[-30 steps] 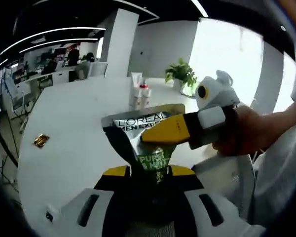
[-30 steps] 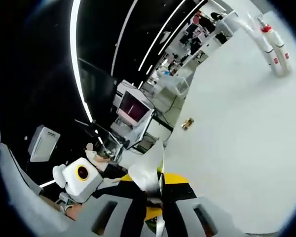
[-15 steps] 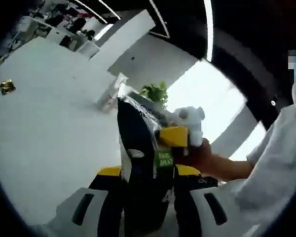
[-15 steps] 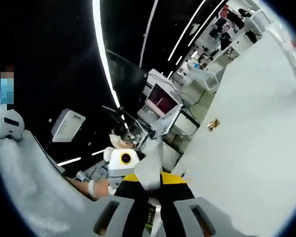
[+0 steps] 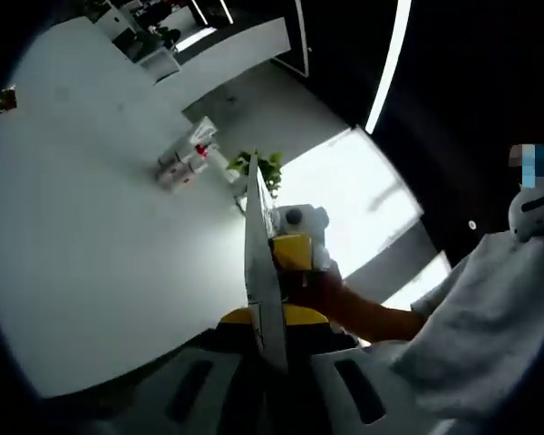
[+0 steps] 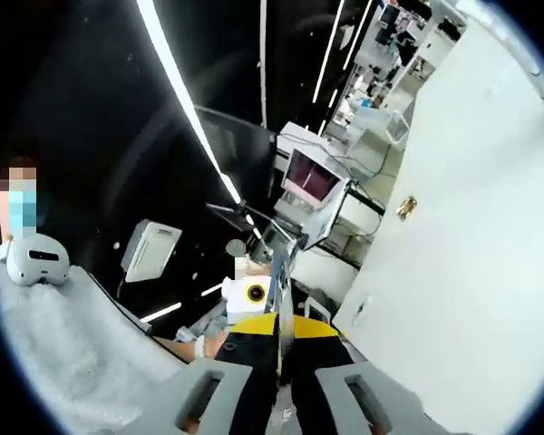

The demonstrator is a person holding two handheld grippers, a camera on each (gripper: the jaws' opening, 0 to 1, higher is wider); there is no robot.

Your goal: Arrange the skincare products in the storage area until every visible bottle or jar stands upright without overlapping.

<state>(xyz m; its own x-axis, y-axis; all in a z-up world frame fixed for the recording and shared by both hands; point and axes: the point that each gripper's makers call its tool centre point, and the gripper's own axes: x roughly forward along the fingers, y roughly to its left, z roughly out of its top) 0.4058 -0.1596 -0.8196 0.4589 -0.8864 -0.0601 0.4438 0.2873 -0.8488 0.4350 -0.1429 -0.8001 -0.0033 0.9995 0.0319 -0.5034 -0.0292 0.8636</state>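
Left gripper view: sachet [image 5: 258, 272] edge-on, bottles [image 5: 183, 161] far across table [image 5: 91, 236].

Potted plant [image 5: 270, 169], monitor [image 6: 313, 182]

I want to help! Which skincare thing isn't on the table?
The flat sachet: the left gripper and right gripper hold it up, while the bottles stand on the table.
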